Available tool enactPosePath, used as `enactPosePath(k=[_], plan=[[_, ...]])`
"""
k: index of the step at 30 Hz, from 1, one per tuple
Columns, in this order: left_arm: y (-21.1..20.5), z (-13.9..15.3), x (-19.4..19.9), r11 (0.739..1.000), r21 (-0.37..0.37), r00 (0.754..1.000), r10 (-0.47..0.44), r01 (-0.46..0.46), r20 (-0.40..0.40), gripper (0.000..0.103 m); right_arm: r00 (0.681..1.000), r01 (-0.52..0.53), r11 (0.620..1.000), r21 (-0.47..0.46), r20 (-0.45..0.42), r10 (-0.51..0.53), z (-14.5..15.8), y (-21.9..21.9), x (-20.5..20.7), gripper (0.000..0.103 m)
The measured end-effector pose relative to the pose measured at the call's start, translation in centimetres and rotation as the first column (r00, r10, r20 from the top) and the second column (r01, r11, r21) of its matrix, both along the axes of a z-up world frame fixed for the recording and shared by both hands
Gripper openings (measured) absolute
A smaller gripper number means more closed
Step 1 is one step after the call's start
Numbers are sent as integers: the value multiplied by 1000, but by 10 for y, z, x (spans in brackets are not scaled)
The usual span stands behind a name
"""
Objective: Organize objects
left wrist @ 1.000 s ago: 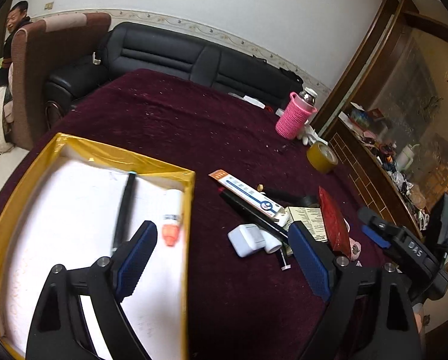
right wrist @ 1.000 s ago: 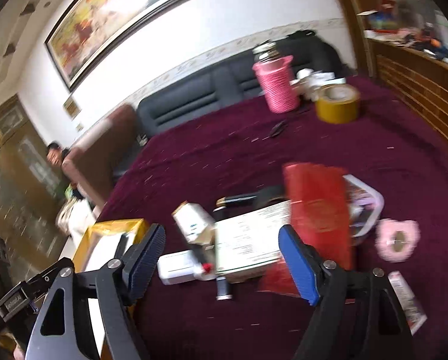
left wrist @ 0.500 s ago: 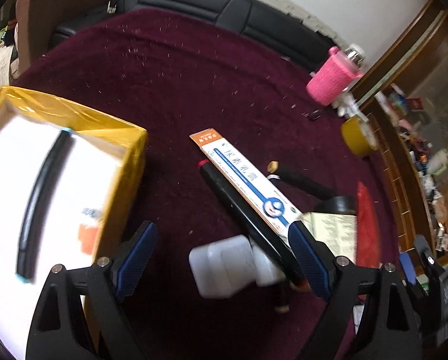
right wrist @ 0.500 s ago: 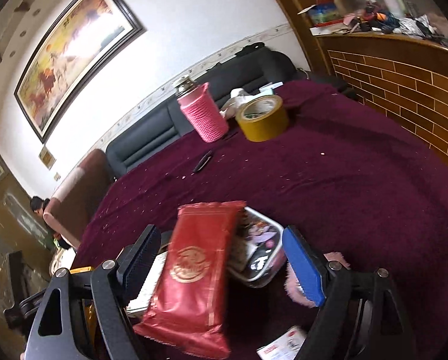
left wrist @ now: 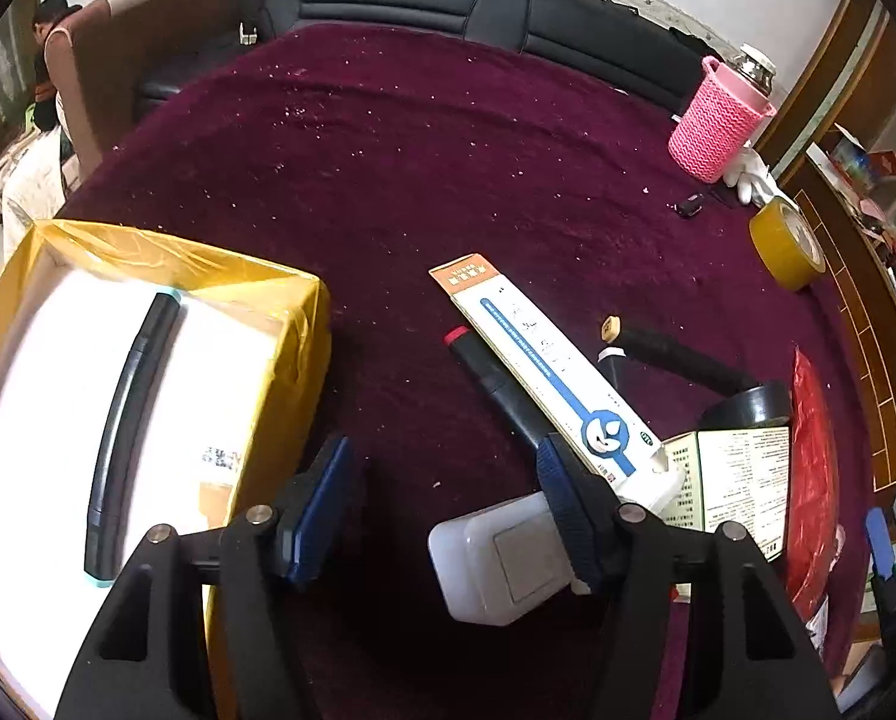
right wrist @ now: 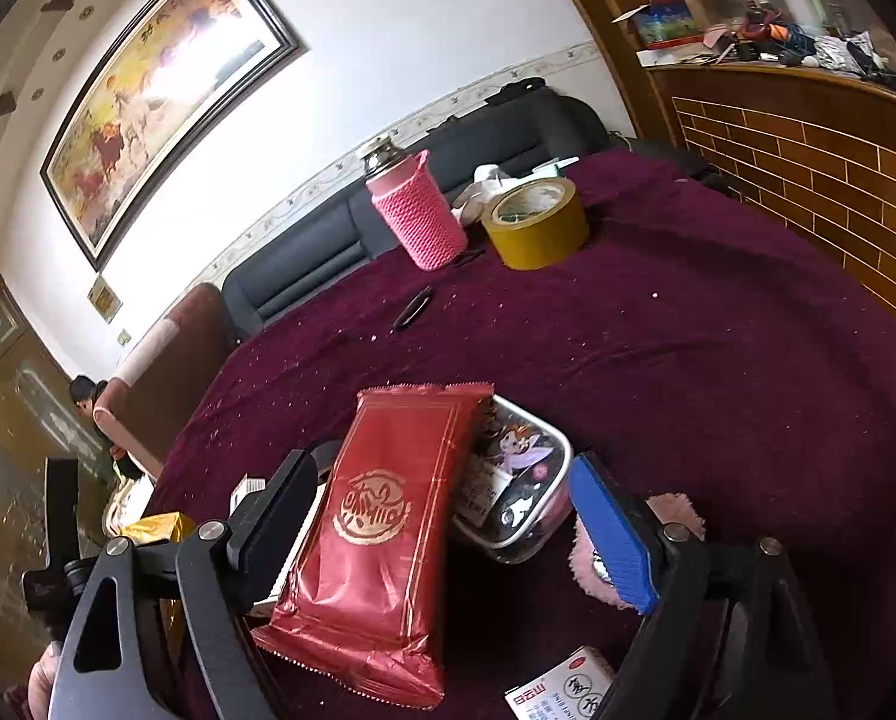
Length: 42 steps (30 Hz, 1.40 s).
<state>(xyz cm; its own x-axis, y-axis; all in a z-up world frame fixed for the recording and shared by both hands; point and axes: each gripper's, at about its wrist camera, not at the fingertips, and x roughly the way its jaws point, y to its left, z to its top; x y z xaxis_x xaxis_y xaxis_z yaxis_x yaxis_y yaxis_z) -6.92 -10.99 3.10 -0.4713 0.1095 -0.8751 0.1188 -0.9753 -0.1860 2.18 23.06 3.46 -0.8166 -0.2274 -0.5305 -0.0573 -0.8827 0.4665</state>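
Note:
My left gripper (left wrist: 441, 510) is open above the maroon tablecloth (left wrist: 387, 168), between a yellow-rimmed box (left wrist: 294, 354) on its left and a white charger block (left wrist: 502, 564) touching its right finger. The box holds a black pen (left wrist: 129, 420). A long white-and-blue carton (left wrist: 544, 366), a black marker (left wrist: 496, 384) and a leaflet (left wrist: 730, 480) lie to the right. My right gripper (right wrist: 441, 528) is open, its jaws on either side of a red foil packet (right wrist: 387, 528) that lies over a clear case (right wrist: 514, 486).
A pink knitted flask (right wrist: 417, 210) and a yellow tape roll (right wrist: 535, 222) stand at the table's far side. A pink fluffy item (right wrist: 676, 516) lies by my right finger. A small medicine box (right wrist: 562, 690) lies at the near edge. A black sofa (left wrist: 478, 6) stands behind.
The left gripper has come down and forward from over the box to the charger block. The right gripper has swung right from the leaflet to straddle the red packet.

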Motion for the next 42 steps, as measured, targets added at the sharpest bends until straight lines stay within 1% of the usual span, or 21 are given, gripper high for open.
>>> enactPosePath(k=[1,2,6,8,11,15,17,18,19,20,21,22,24,26,29,30,32,34,37,39,42], plan=[[1,-2,-1,1000,15,1000,-2,2,3,64,1000,0,1000,2,1,0,0,0,0,90],[1,-1,-2,1000,8,1000,-1,1,0,65,1000,0,1000,4,2,0,0,0,-1,90],[18,3,-12,997,-74,999,-38,37,-12,67,1000,1,1000,2,9,-1,-2,0,-3,90],[24,4,-17,994,-92,998,-57,57,-4,67,1000,-1,1000,1,14,1,-3,0,-4,90],[29,1,-24,995,-70,997,-76,77,23,66,1000,-6,1000,8,15,6,-4,-2,-4,90],[42,-12,-31,992,-75,992,-99,105,79,66,1000,-14,1000,13,17,14,-5,-4,-3,90],[50,-22,-34,987,-95,987,-116,126,108,66,1000,-14,1000,13,18,14,-5,-4,-3,90],[55,-22,-30,981,-131,988,-130,140,84,64,1000,-12,1000,15,19,11,-5,-4,-3,90],[59,-23,-28,978,-141,987,-147,156,72,56,1000,-9,1000,16,19,9,-5,-3,-3,90],[62,-22,-24,974,-150,985,-165,172,57,45,1000,-8,1000,15,18,7,-5,-3,-3,90],[64,-21,-21,969,-150,981,-189,194,46,20,1000,-7,1000,15,17,7,-5,-3,-3,90],[63,-22,-18,971,-121,979,-202,206,42,14,1000,-7,1000,16,18,7,-6,-3,-3,90],[62,-20,-12,970,-104,976,-218,219,25,14,1000,-10,1000,16,20,9,-6,-3,-3,90],[59,-16,-5,968,-84,971,-237,236,-11,14,1000,-13,1000,22,23,13,-6,-3,-3,90],[47,-7,6,973,-38,971,-231,229,-58,14,1000,-17,999,31,27,16,-7,-4,-5,90],[43,-2,10,974,-34,971,-227,225,-73,14,999,-18,999,36,31,17,-8,-5,-6,90],[33,9,19,975,-6,970,-219,220,-108,14,999,-26,999,37,36,25,-9,-6,-7,90],[21,23,34,975,42,966,-210,218,-151,14,999,-28,998,48,33,27,-9,-8,-6,90],[1,47,64,974,71,953,-191,213,-235,14,1000,-21,994,105,21,19,-7,-16,-6,90],[-15,59,82,974,92,942,-170,205,-290,14,1000,-3,990,139,18,0,-1,-23,-5,90],[-41,70,102,973,127,927,-136,190,-349,15,998,-62,997,56,11,61,25,-35,-10,90]])
